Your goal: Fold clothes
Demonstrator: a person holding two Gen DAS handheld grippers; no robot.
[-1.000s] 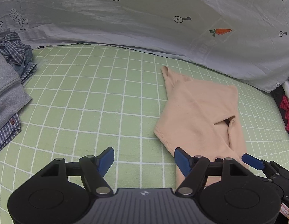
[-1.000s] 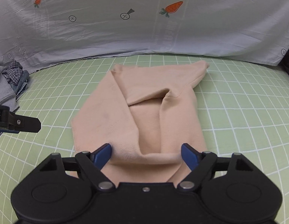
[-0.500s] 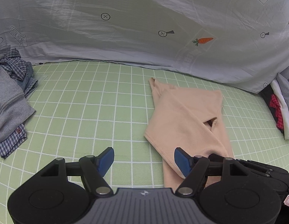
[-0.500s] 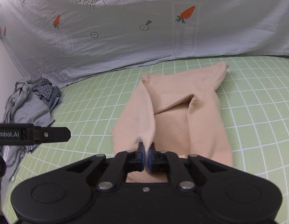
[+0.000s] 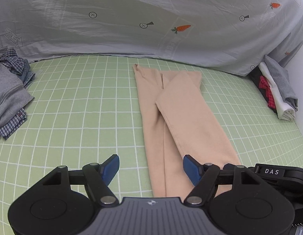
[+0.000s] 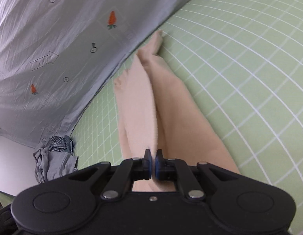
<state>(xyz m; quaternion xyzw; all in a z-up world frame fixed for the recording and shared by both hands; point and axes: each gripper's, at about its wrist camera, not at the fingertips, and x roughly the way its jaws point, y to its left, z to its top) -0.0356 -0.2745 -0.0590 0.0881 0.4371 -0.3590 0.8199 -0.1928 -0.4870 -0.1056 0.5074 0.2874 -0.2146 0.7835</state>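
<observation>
Behind, a big grey sheet [image 5: 151,19] printed with little carrots is hung along the far side. Below it a green mat [image 5: 77,107] with white squares is spread flat. A long peach garment [image 5: 182,117] is laid on the mat, right of the middle, stretched from the far edge toward the near side and folded in on itself. At the far left a heap of grey and checked clothes [image 5: 8,98] is piled on the mat. At the far right a small stack of folded clothes [image 5: 278,90] is set against the sheet. The left gripper [image 5: 151,166] is held wide apart above the near end of the garment, with nothing pinched. The right gripper [image 6: 153,162] is clenched on a raised fold of the garment, which is seen blurred. Nothing is placed between the garment and either pile.
</observation>
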